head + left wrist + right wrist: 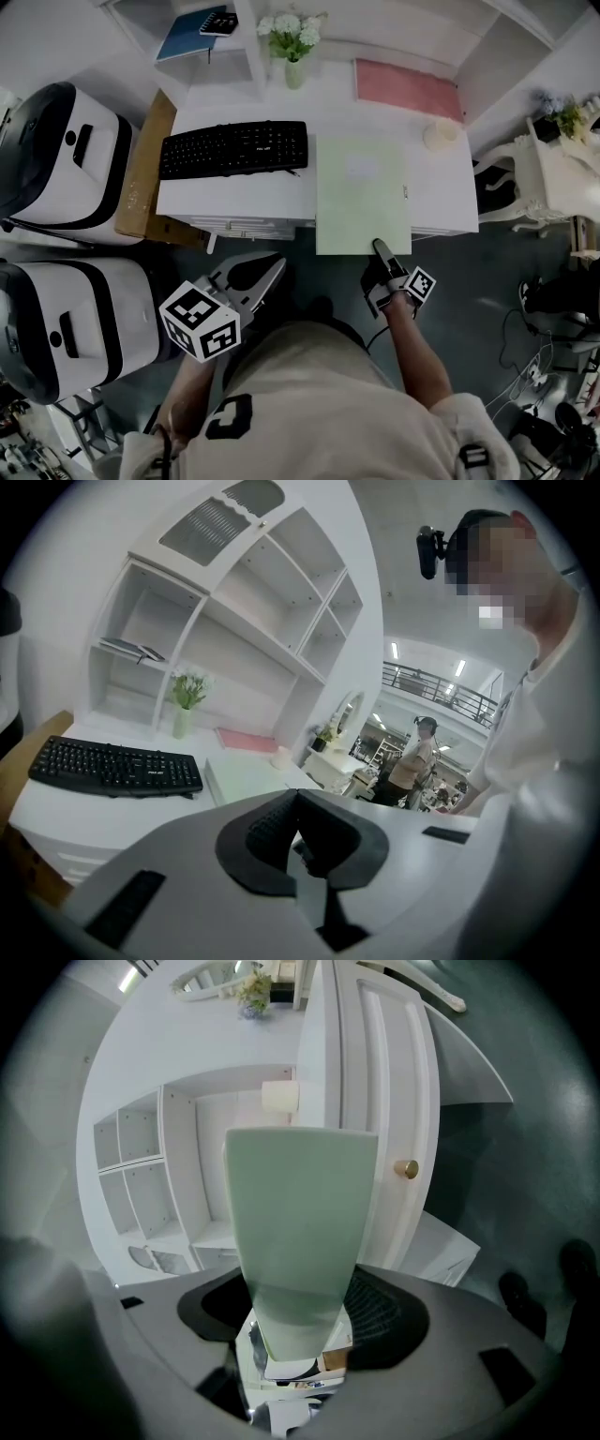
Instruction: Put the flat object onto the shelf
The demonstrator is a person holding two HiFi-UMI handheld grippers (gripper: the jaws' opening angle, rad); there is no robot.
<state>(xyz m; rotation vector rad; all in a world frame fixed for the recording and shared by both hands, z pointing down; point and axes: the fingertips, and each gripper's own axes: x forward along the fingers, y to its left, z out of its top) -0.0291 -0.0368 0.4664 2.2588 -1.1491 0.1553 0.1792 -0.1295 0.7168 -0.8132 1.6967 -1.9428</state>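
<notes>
**Folder lined up at the desk edge, grab not yet made**

I have the green folder (361, 192) lying flat on the desk (253, 204), its near end hanging over the front edge. That overhang is why it sits where it does: it lets a jaw pass under the sheet as well as over it.

My right gripper (382, 251) is at that near end. Its jaws stand wide with the folder's end between them, and I see no squeeze on it yet, so I count it as not held.

My left gripper (267, 267) hangs low in front of the desk, well clear of the keyboard (232, 148). Its jaws are together on nothing, out of the way, since one gripper should manage a light sheet.

The shelf (267, 621) rises behind the desk with free bays, so I judge the folder goes up there once pinched.
</notes>
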